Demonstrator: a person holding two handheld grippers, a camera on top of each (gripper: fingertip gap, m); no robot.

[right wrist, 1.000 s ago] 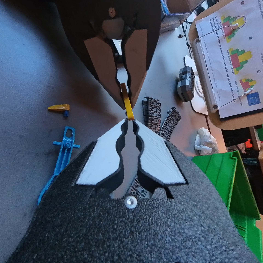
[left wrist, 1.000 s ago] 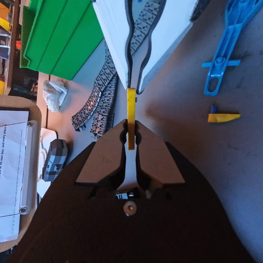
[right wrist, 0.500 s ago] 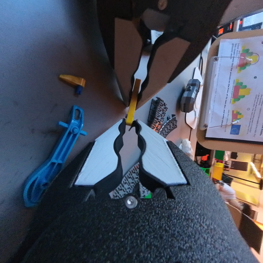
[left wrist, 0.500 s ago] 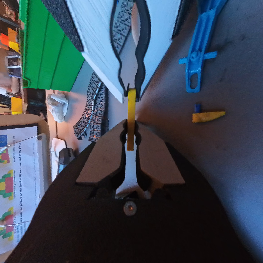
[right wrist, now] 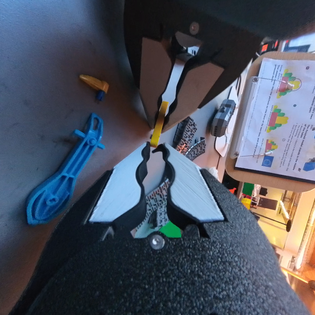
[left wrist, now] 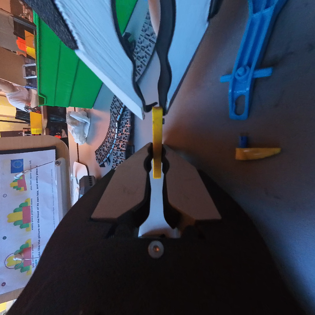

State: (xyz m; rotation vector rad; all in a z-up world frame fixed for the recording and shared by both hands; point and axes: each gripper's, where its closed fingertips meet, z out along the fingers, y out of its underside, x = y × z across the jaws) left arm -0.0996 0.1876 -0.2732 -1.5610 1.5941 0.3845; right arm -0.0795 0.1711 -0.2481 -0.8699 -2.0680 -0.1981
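In my left wrist view, lowest in the frame and nearest the lens, my left hand-held gripper (left wrist: 156, 150) is pinching a thin yellow strip (left wrist: 156, 136) edge-on between its brown pads, and the strip stands straight up the middle of the picture. Its far end reaches the tips of my right hand-held gripper (left wrist: 154, 109), which comes in from the top of the frame with its white fingers. From the right wrist view the right hand-held gripper's (right wrist: 154, 148) black-lined jaws stand only narrowly parted, with the end of the yellow strip (right wrist: 159, 126) sitting right at their mouth. I cannot tell whether they press on it or merely touch it. So the strip is off the grey desk (left wrist: 272, 221), bridged between the two tools, firmly gripped on the left side only as far as I can see. Beyond them, on the right of the left view, a small yellow wedge with a blue peg (left wrist: 255, 153) and a long blue plastic tool (left wrist: 245, 68) lie well apart from the grippers. Left of centre are dark curved track pieces (left wrist: 115, 141) and a crumpled tissue (left wrist: 80, 126), with a green bin (left wrist: 64, 68) at upper left. A printed sheet on a wooden board (left wrist: 25, 204) fills the lower left.
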